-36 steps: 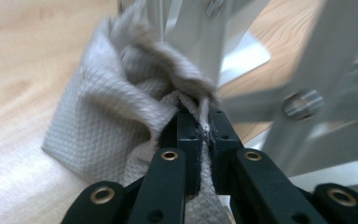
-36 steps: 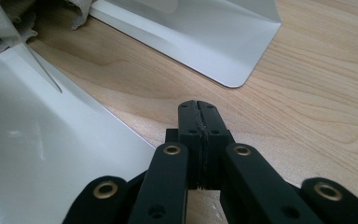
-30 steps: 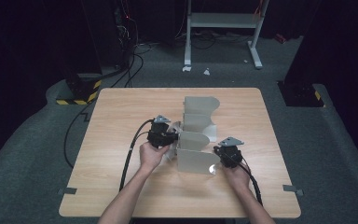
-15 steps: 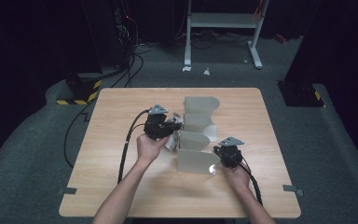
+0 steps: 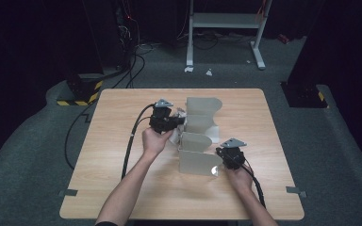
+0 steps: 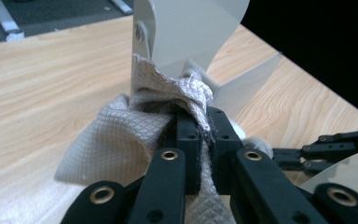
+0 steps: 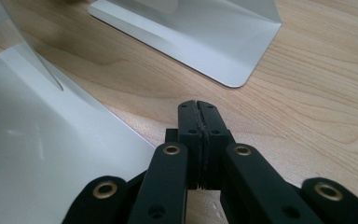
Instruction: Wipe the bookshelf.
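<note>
Fingers: your left gripper [image 6: 204, 133] has its jaws clamped on a grey woven cloth [image 6: 121, 140]; your right gripper [image 7: 199, 121] has its jaws pressed together with nothing between them.
High view, left: your left hand [image 5: 154, 140] holds its gripper [image 5: 181, 121] above the wooden table [image 5: 122, 188], tips pointing at the grey metal bookends [image 5: 202, 115].
High view, cloth: a pale bunch of cloth [image 5: 176, 134] sits at the gripper's tip, against the bookends' left side.
High view, right: your right gripper [image 5: 220, 157] rests low beside the nearest bookend [image 5: 195, 161], at its right end.
Left gripper view: the cloth is pinched between the pads and bunched up against a bookend's upright plate [image 6: 186, 32]; the rest drapes down to the left, over the table.
Right gripper view: the closed jaws hover over bare wood [image 7: 307, 107], a bookend's flat base [image 7: 196, 37] ahead and another plate [image 7: 51, 149] just to the left.
</note>
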Demonstrator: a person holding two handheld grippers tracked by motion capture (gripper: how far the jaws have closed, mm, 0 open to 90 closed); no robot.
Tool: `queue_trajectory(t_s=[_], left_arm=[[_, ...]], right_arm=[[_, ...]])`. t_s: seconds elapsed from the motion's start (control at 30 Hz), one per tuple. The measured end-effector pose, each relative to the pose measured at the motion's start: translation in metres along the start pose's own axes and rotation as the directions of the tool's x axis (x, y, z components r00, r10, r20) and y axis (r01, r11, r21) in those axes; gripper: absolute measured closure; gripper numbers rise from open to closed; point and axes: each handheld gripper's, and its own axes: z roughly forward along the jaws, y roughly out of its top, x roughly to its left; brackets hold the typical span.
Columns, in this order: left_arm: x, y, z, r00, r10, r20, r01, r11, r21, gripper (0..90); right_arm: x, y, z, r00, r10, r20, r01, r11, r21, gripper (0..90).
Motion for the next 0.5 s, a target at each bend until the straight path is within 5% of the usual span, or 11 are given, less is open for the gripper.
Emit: queue_trajectory(t_s=[0.5], left_arm=[[0.004, -0.02, 0.017, 0.9996, 0.0, -0.03, 0.002, 0.9977, 0.068, 85.1]], right_arm=[[0.0, 0.0, 0.0, 1.0, -0.004, 0.003, 0.004, 1.0, 0.0, 89.7]])
